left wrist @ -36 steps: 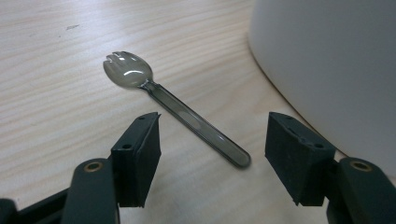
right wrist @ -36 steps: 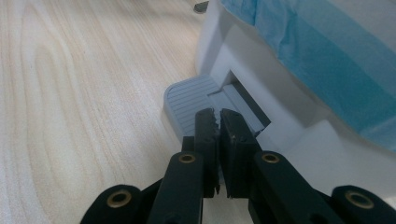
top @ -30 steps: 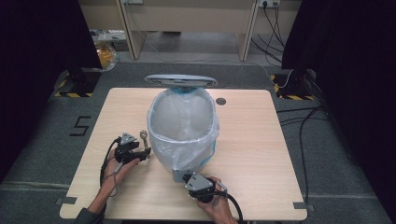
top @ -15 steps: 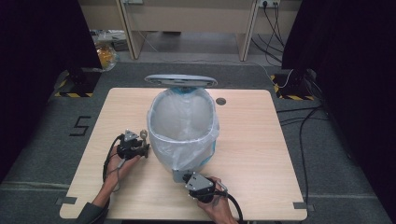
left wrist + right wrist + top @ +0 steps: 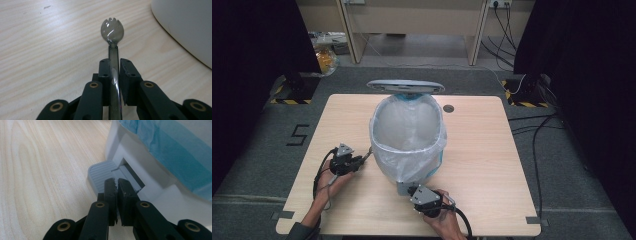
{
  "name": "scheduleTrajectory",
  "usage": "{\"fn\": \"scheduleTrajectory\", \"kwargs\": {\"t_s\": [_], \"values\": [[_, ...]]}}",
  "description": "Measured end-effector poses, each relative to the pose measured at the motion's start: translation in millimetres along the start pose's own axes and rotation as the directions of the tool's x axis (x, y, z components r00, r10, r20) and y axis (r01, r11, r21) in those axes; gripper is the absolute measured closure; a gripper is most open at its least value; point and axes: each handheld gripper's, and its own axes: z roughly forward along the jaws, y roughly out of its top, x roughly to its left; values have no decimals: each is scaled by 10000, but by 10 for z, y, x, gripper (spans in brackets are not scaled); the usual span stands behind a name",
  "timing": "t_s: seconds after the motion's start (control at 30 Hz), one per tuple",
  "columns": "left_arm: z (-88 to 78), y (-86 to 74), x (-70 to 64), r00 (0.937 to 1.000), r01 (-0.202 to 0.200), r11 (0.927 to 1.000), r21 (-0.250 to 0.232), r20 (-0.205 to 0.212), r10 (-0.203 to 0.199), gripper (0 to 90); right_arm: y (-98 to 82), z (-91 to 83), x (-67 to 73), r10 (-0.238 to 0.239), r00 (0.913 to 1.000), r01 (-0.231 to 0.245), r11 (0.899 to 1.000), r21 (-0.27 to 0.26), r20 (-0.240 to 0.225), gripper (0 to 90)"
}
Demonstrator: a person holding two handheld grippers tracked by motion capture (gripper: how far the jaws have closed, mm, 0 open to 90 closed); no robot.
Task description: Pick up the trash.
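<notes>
Smoky clear plastic spork (image 5: 112,32), handle clamped in left hand-held gripper (image 5: 114,65), toothed bowl forward.

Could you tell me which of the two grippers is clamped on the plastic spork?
The left gripper: its jaws have just closed on the spork handle. The right gripper is shut on nothing, pressing the bin's grey pedal.

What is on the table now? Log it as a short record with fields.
surface: wooden table
bin: white pedal bin with plastic liner, lid up
left gripper: jaws have just closed on a clear spork, beside the bin
right gripper: shut, holding nothing, tips on the grey pedal
spork head: above the tabletop, pointing away from the gripper
</notes>
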Motion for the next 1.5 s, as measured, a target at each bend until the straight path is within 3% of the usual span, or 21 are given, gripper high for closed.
{"fn": "scheduleTrajectory", "kwargs": {"t_s": [0.3, 0.43, 0.97, 1.1, 1.5], "values": [[66, 122, -18, 9999, -68, 9998, -208, -157, 65, 723, 0, 0, 2, -8, 10000, 8, 10000, 0, 12, 856], [170, 185, -20, 9998, -51, 10000, 3, -181, 51, 722, 1, -1, 5, -13, 10000, 13, 10000, 1, 9, 856], [191, 166, -20, 9998, 20, 10000, -94, -181, -22, 800, 1, 2, 2, -118, 9999, 118, 9999, -19, 21, 856], [132, 185, 6, 9999, 103, 9998, -159, -25, -103, 800, 1, 1, 4, -119, 9999, 119, 9999, -19, 25, 856], [-290, 337, 46, 9997, 66, 9967, -806, 235, -47, 800, 1, 2, 4, -151, 9999, 151, 9999, -30, 37, 856]]}}
